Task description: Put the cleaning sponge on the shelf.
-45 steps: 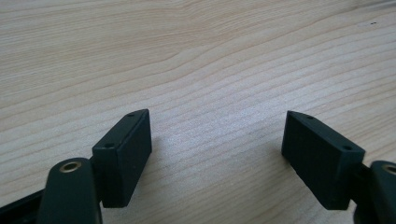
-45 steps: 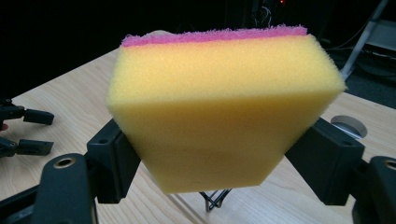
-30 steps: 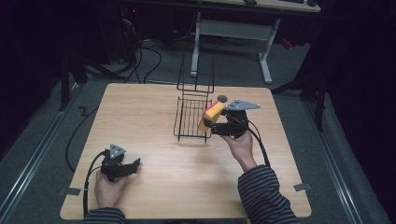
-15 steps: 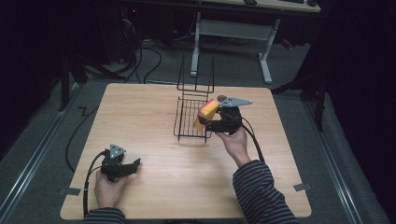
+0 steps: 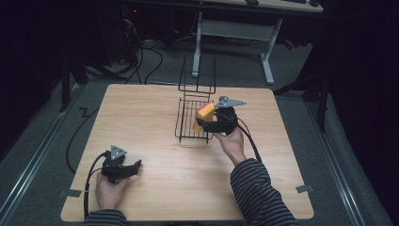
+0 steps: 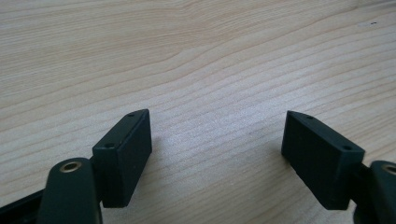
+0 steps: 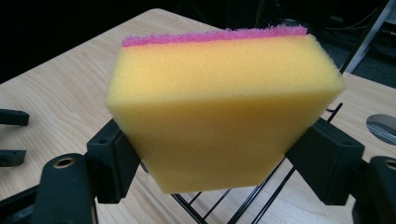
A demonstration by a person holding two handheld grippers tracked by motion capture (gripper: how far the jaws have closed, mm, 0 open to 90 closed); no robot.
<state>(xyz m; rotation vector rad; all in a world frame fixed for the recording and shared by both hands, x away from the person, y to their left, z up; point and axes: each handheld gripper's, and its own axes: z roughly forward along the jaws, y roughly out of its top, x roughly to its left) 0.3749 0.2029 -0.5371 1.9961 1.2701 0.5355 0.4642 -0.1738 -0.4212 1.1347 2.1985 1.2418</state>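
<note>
A yellow sponge (image 5: pixel 203 116) with a pink scouring layer is clamped between the jaws of my right gripper (image 5: pixel 207 123), which is shut on it. The sponge (image 7: pixel 219 105) hangs over the right side of a black wire basket (image 5: pixel 190 123) that stands near the middle back of the wooden table (image 5: pixel 155 155). Basket wires (image 7: pixel 252 205) show just under the sponge. My left gripper (image 5: pixel 134 166) rests low at the table's front left, open, with nothing between its jaws. In the left gripper view its pads (image 6: pixel 123 156) stand wide apart over bare wood.
The basket has a tall wire back (image 5: pixel 197 75) rising at its far end. A small round dark thing (image 7: pixel 383 126) lies on the table right of the basket. Desk legs (image 5: pixel 268 56) and cables (image 5: pixel 141 52) stand on the floor beyond the table.
My right gripper has carried the sponge leftward and a little lower, from the basket's right edge to over its right side. The left gripper has stayed put.
</note>
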